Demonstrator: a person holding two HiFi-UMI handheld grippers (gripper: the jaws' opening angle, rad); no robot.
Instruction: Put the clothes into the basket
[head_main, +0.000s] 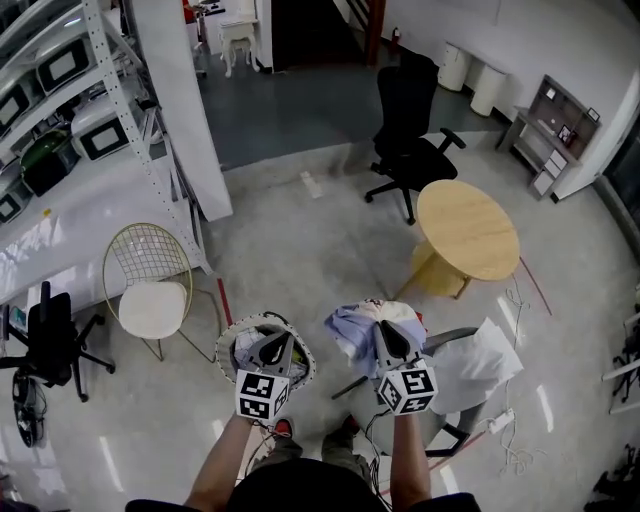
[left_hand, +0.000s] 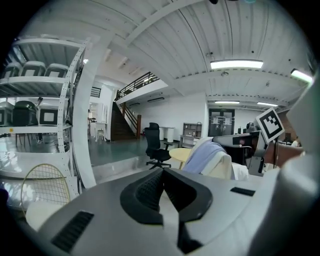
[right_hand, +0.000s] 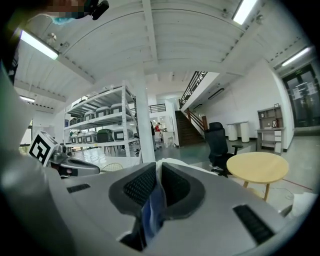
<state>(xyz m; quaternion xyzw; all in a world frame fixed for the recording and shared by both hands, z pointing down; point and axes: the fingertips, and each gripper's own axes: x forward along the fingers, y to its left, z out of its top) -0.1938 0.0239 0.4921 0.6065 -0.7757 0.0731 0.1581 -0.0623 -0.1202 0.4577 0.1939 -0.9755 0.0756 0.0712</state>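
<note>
Head view first. Low in the middle of the frame: a soft bunch of clothes (head_main: 352, 326), pale blue and cream, pinched at the tip of the right claw (head_main: 389, 337). Just left of the bunch: a round basket (head_main: 222, 352) with a white rim, some cloth already inside. Right over the basket's mouth in the picture: the left claw (head_main: 273, 343). So, to drop the load in: probably a short trip left across the frame and down, with the left claw out of the way. No clear long side to the bunch; all scrunched up.

Left gripper view next. Left claw (left_hand: 161, 176) pressed together at the bottom middle, nothing in it. Clothes (left_hand: 207, 156) off to the right of middle, blue over cream, hanging in folds. No basket to be seen here.

Right gripper view last. Right claw (right_hand: 156, 176) squeezed tight on a strip of blue and white cloth (right_hand: 153, 209), low in the middle. No basket here either.
</note>
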